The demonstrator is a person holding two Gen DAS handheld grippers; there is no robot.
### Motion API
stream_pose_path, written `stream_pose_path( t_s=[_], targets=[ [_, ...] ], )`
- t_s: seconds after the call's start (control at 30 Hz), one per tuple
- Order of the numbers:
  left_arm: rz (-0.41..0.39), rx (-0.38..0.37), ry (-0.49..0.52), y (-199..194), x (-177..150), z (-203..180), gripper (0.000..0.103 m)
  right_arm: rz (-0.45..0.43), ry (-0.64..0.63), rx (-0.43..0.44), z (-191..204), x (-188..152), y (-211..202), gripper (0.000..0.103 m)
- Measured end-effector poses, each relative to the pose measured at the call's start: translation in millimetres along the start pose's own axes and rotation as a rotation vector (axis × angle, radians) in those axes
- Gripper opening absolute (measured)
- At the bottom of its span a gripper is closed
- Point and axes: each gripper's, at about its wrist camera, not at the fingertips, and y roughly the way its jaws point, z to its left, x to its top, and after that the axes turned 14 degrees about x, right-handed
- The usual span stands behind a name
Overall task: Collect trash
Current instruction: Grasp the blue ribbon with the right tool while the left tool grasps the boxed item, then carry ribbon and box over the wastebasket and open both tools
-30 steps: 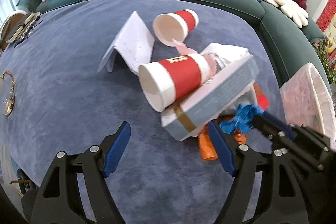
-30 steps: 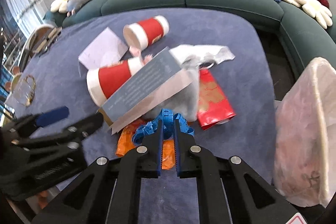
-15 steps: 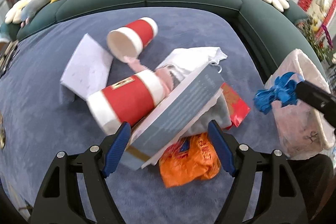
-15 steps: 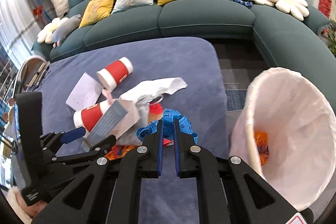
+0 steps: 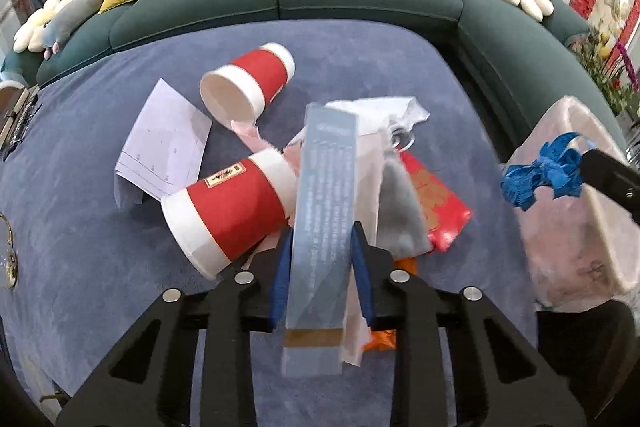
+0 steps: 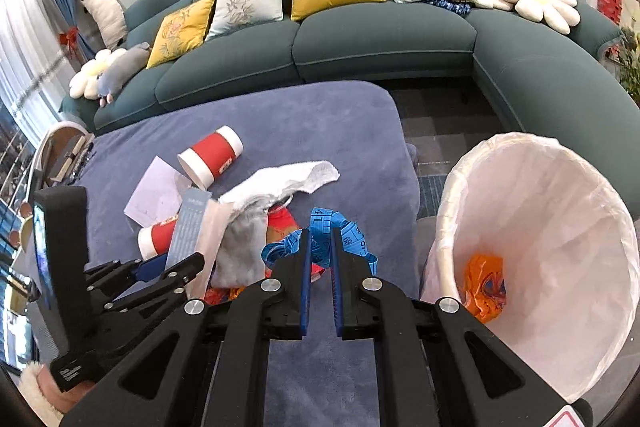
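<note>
My left gripper (image 5: pixel 322 239) is shut on a long grey-blue carton (image 5: pixel 326 199) and holds it on end over the trash pile; it also shows in the right wrist view (image 6: pixel 190 227). My right gripper (image 6: pixel 320 239) is shut on a blue measuring tape (image 6: pixel 340 227), held left of the white-lined bin (image 6: pixel 560 227); the tape shows in the left wrist view (image 5: pixel 540 175). Two red paper cups (image 5: pixel 232 211) (image 5: pixel 248 83) lie on their sides on the blue table (image 5: pixel 80 227).
In the pile lie a white paper sheet (image 5: pixel 160 143), a white bag (image 5: pixel 380 111), a grey pouch (image 5: pixel 396 219), a red packet (image 5: pixel 436 203) and an orange wrapper (image 5: pixel 380 339). An orange wrapper (image 6: pixel 484 287) lies in the bin. A green sofa (image 6: pixel 360 39) curves behind.
My left gripper has closed on the grey-blue carton and turned it up on end. My right gripper has lifted the blue tape away from the pile toward the bin.
</note>
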Motion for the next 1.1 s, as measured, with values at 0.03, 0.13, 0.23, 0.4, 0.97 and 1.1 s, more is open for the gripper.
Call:
stream_pose_path(
  t_s=[0.03,0.13,0.23,0.4,0.97,1.1],
  targets=[
    [-0.007,0.0,-0.005,-5.8,1.0,-0.6,0.027,-0.009,0.002,0.002,-0.9,0.7,-4.0,0.008],
    [-0.028,-0.005,-0.018,-23.0,5.0,-2.9,0.027,-0.035,0.007,0.005,-4.3,3.2,-16.1,0.008],
    [-0.049,-0.032,-0.029,-43.2,10.9,-11.1,0.027,-0.066,0.013,0.001,-10.3,6.2,-31.6,0.008],
    [-0.098,-0.091,-0.004,-77.6,23.4,-45.7,0.027,-0.129,0.04,-0.021,-30.6,7.8,-64.0,0.008],
    [-0.126,-0.294,0.151,-123.2,33.8,-201.2,0.027,-0.266,0.203,-0.166,-139.1,-8.5,-149.6,0.008],
    [-0.098,-0.307,0.168,-116.8,31.1,-220.9,0.027,-0.284,0.231,-0.183,-156.9,-12.8,-159.5,0.008]
  ],
)
